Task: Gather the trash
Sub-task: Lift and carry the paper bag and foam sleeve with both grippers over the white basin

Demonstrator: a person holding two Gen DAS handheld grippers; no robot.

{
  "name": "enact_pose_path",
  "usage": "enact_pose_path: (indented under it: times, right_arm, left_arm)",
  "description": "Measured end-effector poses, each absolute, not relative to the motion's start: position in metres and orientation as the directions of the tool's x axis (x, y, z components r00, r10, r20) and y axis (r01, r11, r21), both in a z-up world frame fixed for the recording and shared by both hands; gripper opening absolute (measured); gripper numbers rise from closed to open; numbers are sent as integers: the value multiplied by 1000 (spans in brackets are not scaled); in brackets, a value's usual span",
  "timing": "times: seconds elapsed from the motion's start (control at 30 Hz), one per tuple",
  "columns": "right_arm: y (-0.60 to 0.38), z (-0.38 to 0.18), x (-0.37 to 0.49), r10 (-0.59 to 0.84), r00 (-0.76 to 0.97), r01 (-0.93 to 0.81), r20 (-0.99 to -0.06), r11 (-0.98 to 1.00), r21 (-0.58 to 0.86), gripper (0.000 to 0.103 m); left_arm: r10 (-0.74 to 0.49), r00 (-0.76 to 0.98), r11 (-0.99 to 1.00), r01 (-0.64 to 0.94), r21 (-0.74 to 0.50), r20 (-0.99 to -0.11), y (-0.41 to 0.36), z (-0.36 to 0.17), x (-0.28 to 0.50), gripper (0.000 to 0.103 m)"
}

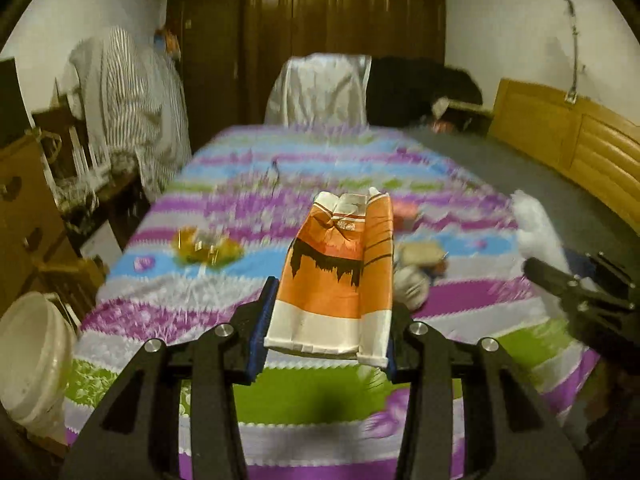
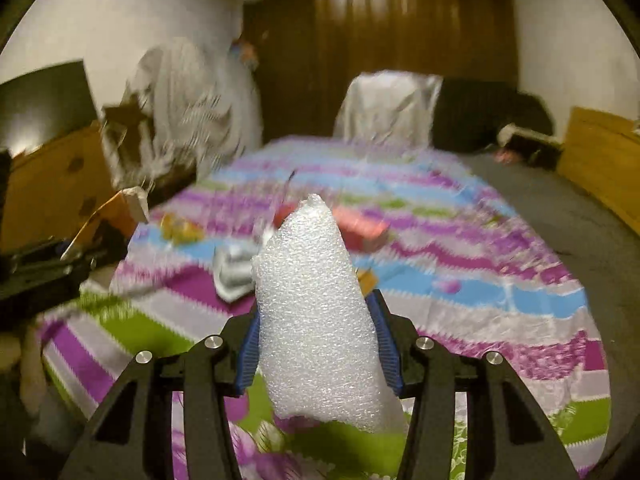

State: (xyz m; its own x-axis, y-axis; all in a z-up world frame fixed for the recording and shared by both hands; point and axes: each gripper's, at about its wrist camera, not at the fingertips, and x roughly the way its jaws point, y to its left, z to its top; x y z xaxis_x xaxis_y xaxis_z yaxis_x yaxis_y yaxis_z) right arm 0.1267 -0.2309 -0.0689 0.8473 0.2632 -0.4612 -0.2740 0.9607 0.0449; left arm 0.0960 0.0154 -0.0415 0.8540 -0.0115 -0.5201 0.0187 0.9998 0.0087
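My left gripper (image 1: 326, 320) is shut on a flattened orange and white carton (image 1: 340, 276), held above the striped bedspread (image 1: 224, 304). My right gripper (image 2: 318, 332) is shut on a piece of white foam wrap (image 2: 316, 312), also lifted off the bed; that foam (image 1: 534, 220) and the right gripper's body show at the right edge of the left wrist view. On the bedspread lie a yellow crinkled wrapper (image 1: 206, 246), a grey-white crumpled piece (image 2: 232, 272), a red and pink packet (image 2: 360, 228) and a small brown packet (image 1: 422, 254).
A white bucket (image 1: 36, 364) stands on the floor left of the bed. Wooden furniture and striped hanging cloth (image 1: 128, 100) crowd the left side. A wooden headboard (image 1: 568, 136) runs along the right, with dark and white bedding (image 1: 320, 88) at the far end.
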Motion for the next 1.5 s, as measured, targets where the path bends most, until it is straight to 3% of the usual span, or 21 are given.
enact_pose_path:
  times: [0.23, 0.93, 1.5]
  right_arm:
    - [-233, -46, 79, 188, 918, -185, -349, 982, 42, 51]
    - [-231, -33, 58, 191, 925, -189, -328, 981, 39, 51]
    - [-114, 15, 93, 458, 838, -471, -296, 882, 32, 51]
  left_arm:
    - [-1, 901, 1000, 5, 9, -435, -5, -22, 75, 42]
    - [5, 907, 1000, 6, 23, -420, -3, -19, 64, 42]
    - [228, 897, 969, -246, -1, -378, 118, 8, 44, 42]
